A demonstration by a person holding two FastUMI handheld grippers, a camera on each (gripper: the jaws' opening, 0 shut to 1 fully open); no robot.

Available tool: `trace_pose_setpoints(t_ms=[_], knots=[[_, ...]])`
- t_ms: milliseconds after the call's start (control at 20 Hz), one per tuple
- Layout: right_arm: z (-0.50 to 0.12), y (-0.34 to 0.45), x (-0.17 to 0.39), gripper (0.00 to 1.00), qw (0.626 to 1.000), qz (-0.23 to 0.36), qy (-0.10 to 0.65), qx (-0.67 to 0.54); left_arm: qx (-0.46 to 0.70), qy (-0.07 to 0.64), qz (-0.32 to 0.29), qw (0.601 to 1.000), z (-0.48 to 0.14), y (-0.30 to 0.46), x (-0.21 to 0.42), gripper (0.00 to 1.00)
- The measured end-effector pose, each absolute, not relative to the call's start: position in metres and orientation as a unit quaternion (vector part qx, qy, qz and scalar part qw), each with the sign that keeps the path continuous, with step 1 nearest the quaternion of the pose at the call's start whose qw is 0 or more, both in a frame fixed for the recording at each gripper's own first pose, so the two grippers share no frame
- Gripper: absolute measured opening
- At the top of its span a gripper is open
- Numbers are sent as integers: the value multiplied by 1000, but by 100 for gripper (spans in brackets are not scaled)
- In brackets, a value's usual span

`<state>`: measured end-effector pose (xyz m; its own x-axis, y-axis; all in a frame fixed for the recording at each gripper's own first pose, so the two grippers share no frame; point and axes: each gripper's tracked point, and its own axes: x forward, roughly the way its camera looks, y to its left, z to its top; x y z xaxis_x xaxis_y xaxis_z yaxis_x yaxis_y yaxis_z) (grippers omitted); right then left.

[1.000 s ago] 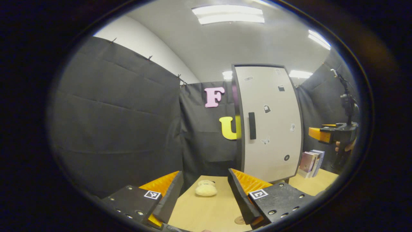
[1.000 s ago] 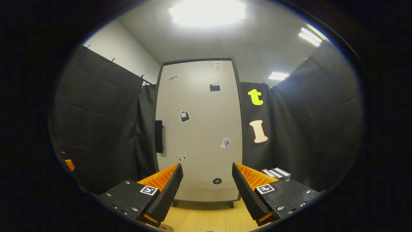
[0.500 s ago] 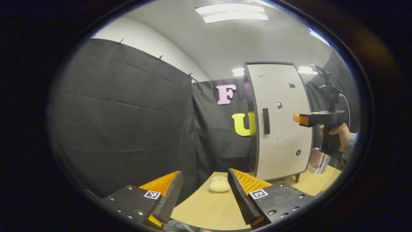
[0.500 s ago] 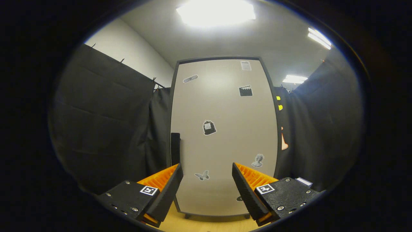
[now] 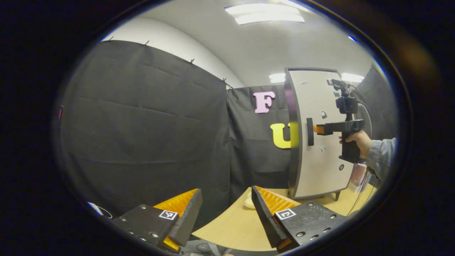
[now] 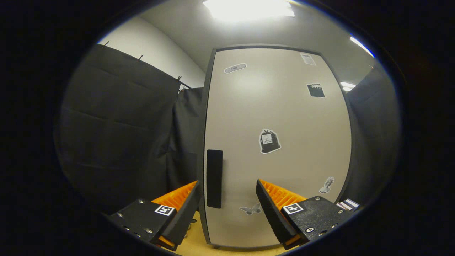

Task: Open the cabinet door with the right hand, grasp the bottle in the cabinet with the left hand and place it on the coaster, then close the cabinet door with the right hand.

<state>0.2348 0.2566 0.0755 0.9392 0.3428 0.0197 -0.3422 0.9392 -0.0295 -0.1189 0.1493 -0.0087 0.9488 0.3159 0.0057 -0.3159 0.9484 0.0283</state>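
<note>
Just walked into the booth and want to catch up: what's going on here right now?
A person holds a gripper in each hand. The right gripper, open, is close to the closed cabinet door, its fingers either side of the dark handle but not gripping it. In the left gripper view a hand holds it at handle height. The left gripper waits open over the wooden table.

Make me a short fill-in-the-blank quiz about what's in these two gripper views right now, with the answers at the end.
1. The cabinet door is ____.
2. The dark handle sits near the door's ____ edge in the right gripper view.
3. The right tool has its fingers ____, holding nothing.
4. In the left gripper view, a hand holds the right tool level with the ____.

Answers: closed; left; open; handle
</note>
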Motion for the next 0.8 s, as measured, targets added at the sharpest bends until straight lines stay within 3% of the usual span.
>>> trace_pose_setpoints(t_ms=[250,800], knots=[[55,280,264,84,986,166,27,-19,13,2,178,984,-12,167,-124,82],[43,295,286,28,985,152,77,8,9,5,171,985,-18,177,-117,83]])
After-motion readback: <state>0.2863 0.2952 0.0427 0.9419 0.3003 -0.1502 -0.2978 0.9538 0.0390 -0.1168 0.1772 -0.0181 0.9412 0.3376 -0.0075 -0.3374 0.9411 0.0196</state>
